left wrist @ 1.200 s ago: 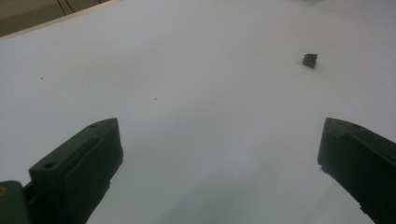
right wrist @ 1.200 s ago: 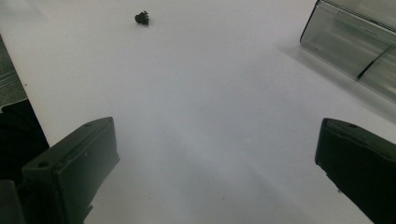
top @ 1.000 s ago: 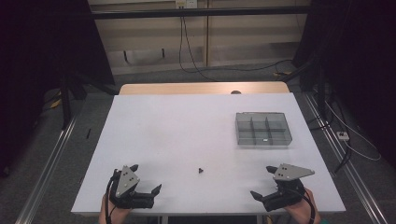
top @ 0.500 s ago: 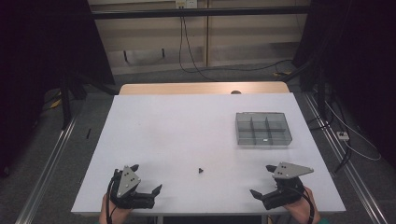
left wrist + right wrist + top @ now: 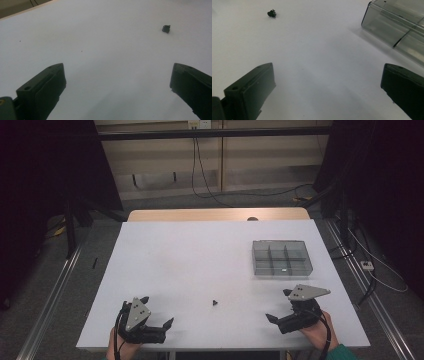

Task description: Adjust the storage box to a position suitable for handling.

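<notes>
On the white tabletop [image 5: 200, 260], seen from the high view, your two tools rest along the near edge: your left tool [image 5: 159, 312] at about 7 o'clock and your right tool [image 5: 280, 306] at about 5 o'clock, well apart from each other. Both have their jaws spread wide, with nothing between them; each gripper view shows bare white surface in the gap between the two black jaws.

Between your hands, near 6 o'clock from the tabletop's middle and a little closer to the near edge, lies a small black part [image 5: 214, 302]. It sits alone on the surface, touching neither tool. From your left tool's camera the small black part [image 5: 166, 28] lies ahead toward 1 o'clock, well beyond the jaw tips. From your right tool's camera the same part [image 5: 271, 13] lies ahead toward 11 o'clock, also well beyond the tips. Its exact shape is too small to tell.

At about 3 o'clock on the tabletop stands a clear compartment tray [image 5: 308, 264], divided into a grid of cells, just beyond your right tool. Its near corner [image 5: 372, 21] shows at 1 o'clock in the right gripper view. A tiny pale item lies in one of the near cells in the high view; what it is cannot be told.
</notes>
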A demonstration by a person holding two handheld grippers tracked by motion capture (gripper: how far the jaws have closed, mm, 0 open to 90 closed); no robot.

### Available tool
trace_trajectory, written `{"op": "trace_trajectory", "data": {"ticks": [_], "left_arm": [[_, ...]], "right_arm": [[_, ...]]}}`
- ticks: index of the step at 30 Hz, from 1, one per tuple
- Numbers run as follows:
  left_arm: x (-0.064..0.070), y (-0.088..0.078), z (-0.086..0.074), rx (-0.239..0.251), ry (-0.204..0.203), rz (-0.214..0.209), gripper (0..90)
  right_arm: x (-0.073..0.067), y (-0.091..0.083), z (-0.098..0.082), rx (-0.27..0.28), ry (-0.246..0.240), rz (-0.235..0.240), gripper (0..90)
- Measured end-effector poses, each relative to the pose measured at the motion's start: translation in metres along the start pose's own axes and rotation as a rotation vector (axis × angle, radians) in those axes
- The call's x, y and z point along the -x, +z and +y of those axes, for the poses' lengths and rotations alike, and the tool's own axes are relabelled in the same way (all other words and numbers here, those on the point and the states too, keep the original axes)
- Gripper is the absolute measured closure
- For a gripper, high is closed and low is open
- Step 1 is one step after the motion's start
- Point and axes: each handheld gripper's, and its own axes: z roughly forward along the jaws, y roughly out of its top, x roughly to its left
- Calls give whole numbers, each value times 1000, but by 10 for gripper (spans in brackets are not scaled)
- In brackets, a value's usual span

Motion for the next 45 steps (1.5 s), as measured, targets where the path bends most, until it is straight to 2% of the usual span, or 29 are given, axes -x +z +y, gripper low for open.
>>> {"op": "trace_trajectory", "data": {"ticks": [4,13,21,28,34,37,45], "left_arm": [[0,0,0,-4,-1,-3,3],[0,0,0,-3,-1,-2,3],[0,0,-1,-7,-2,-1,3],[0,1,-1,-10,0,-1,3],[0,1,-1,-12,0,-3,3],[0,1,-1,-11,0,-3,3],[0,1,-1,-9,-2,-2,3]], "right_arm": [[3,2,2,0,8,-3,0],[21,8,7,-6,33,-32,0],[36,8,12,3,60,-63,0],[46,7,15,2,81,-69,9],[61,6,16,-5,110,-94,56],[67,3,18,-5,141,-99,109],[82,0,21,-10,163,-135,205]]}}
